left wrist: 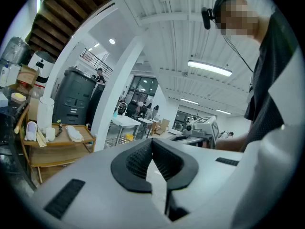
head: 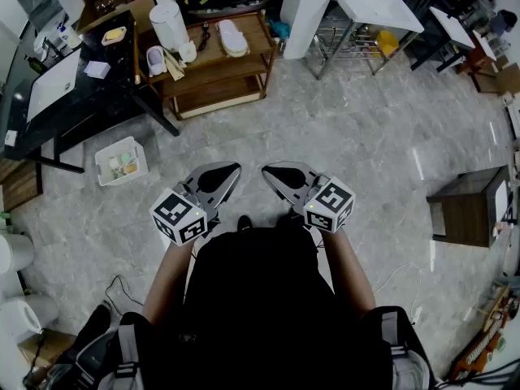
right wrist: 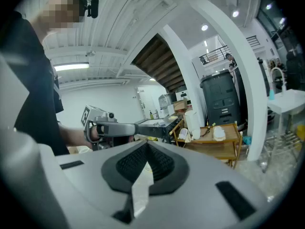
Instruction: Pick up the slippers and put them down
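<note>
A pair of white slippers (head: 231, 37) lies on the top shelf of a wooden cart (head: 213, 80) at the far side of the floor. The slippers (left wrist: 74, 133) appear small at the left of the left gripper view, and the slippers (right wrist: 218, 133) show on the cart in the right gripper view. My left gripper (head: 235, 169) and right gripper (head: 266, 171) hang side by side in front of the person's body, well short of the cart. Both are shut with nothing between the pads. Each gripper view shows its own closed jaws, left gripper (left wrist: 151, 143) and right gripper (right wrist: 145, 144).
A white cylinder (head: 168, 24) and small items share the cart. A black desk (head: 73, 96) stands at the left, with a white bin (head: 122, 161) on the floor beside it. A white pillar (head: 305, 6), a white table (head: 378, 2) and a dark wooden box (head: 471, 205) stand to the right.
</note>
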A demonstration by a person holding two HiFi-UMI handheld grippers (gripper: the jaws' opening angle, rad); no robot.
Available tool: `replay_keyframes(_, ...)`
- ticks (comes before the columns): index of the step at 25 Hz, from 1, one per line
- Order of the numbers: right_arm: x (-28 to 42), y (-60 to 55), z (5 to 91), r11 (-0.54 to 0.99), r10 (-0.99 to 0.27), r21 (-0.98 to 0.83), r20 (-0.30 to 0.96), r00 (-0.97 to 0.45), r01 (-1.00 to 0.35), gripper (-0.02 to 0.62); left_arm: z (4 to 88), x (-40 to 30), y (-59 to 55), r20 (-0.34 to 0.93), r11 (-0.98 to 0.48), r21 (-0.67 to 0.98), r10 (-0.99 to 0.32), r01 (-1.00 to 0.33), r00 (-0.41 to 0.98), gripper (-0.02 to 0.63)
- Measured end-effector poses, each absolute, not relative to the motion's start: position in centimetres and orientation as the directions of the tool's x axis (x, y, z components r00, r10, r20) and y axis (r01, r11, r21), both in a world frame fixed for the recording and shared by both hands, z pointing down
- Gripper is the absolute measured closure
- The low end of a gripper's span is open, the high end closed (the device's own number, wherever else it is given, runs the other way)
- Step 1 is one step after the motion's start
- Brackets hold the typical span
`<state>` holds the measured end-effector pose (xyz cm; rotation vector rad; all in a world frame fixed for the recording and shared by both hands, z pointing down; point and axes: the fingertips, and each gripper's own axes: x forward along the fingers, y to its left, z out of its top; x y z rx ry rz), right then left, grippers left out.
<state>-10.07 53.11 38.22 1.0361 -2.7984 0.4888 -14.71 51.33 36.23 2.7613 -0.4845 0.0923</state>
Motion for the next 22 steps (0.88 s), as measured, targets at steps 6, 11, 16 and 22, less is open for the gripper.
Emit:
replay_keyframes(6,-10.14,53.12,38.66,0.712,-0.607,-0.268,0.230,-0.761,-0.649,0.589,36.57,-14.85,51.58,0.125,-0.880,0.327,-0.322,-0.345,0.939,0.595)
replay_keyframes(11,-10.29,52.90,38.45,0.711,-0.602,-0.293,0.216,-0.769,-0.639,0.589,36.48,-14.98,51.44,0.123,-0.879,0.327,-0.325,-0.347,0.938,0.595)
replay_keyframes(16,-10.39,52.90,38.59,0.707,-0.602,-0.297,0.224,-0.766,-0.642,0.588,36.51,-15.08,51.36,0.124,-0.878,0.331,-0.323,-0.346,0.938,0.595)
replay_keyframes(22,-10.13,53.13,39.16,0.698,-0.595,-0.315,0.244,-0.766,-0.643,0.588,36.77,-14.84,51.65,0.136,-0.874,0.342,-0.317,-0.345,0.938,0.595)
